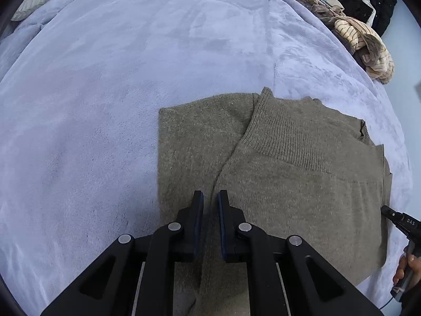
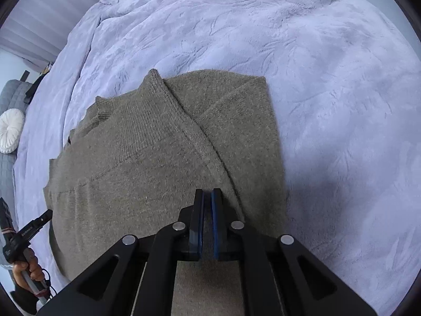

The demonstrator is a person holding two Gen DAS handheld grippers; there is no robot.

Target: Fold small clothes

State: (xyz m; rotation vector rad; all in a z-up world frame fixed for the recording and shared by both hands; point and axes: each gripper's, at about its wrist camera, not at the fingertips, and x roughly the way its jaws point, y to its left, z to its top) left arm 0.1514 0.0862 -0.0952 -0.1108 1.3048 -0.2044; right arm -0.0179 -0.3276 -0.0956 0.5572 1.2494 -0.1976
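Both black two-finger grippers with blue pads pointed steeply down at an olive-grey knitted sweater, which lay partly folded on a pale lilac plush blanket covering a bed. Between the pads of the left gripper only a narrow gap stood; a raised fold of the sweater ran up between them, but I cannot tell if it was pinched. The jaws of the right gripper were almost together, with knit between the pads, so it seemed to grip the cloth. At the edge of each view a hand held the other tool, whose label read "DAS". Farther away, a heap of beige striped clothes sat at the blanket's far edge, with a black garment behind it. A round white cushion rested on a grey quilted seat.
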